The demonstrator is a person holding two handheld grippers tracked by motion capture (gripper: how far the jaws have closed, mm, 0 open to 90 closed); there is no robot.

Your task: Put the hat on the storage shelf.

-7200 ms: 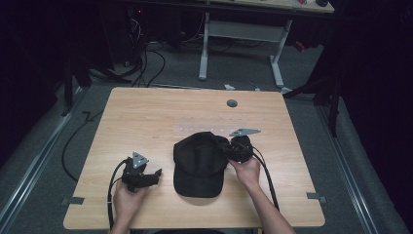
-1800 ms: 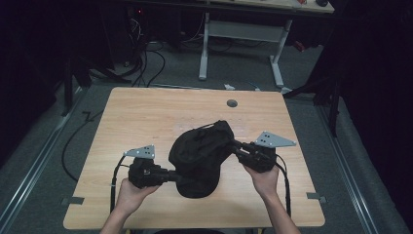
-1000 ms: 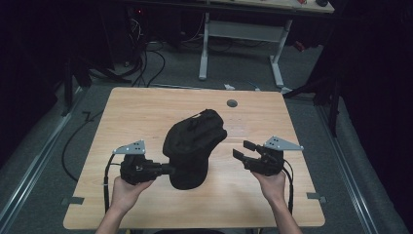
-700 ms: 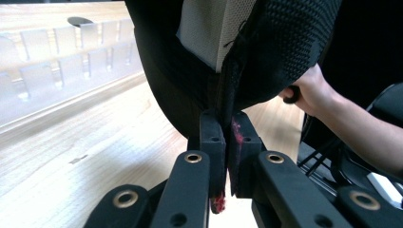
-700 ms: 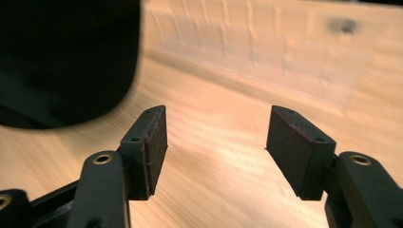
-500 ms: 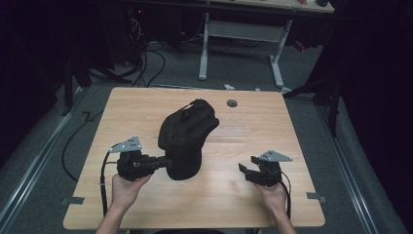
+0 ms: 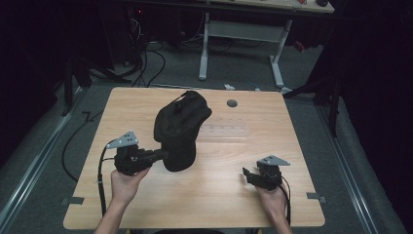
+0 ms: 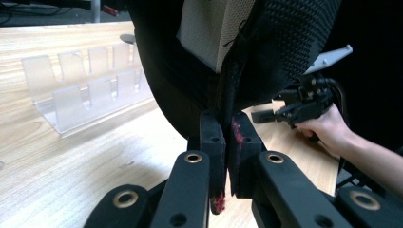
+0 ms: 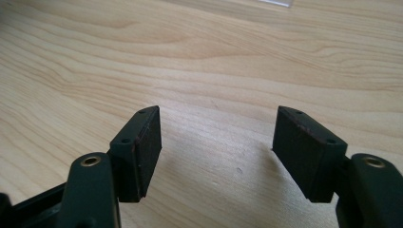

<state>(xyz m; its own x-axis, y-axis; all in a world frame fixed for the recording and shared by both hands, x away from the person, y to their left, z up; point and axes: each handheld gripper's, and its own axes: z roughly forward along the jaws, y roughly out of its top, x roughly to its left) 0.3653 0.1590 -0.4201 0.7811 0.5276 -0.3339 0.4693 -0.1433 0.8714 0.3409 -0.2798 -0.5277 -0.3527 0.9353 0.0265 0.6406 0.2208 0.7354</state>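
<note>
Looking down from the high view, your left gripper (image 7: 163,155) holds the black cap (image 7: 179,127) raised over the table (image 7: 146,200), left of centre, while your right gripper (image 7: 249,175) sits near the right front corner. Left gripper view: pads (image 8: 212,142) clamp the cap's (image 8: 285,47) edge. Right gripper view: jaws have just been opening, apart over bare wood, nothing between them.

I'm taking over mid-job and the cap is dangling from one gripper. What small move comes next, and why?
Probably carry the black cap a little forward toward the clear slotted stand and lower it there. The left gripper is clamped on the cap's edge and holds it above the table, while the right gripper, its jaws just opened, rests empty and apart near the table's front edge.
</note>
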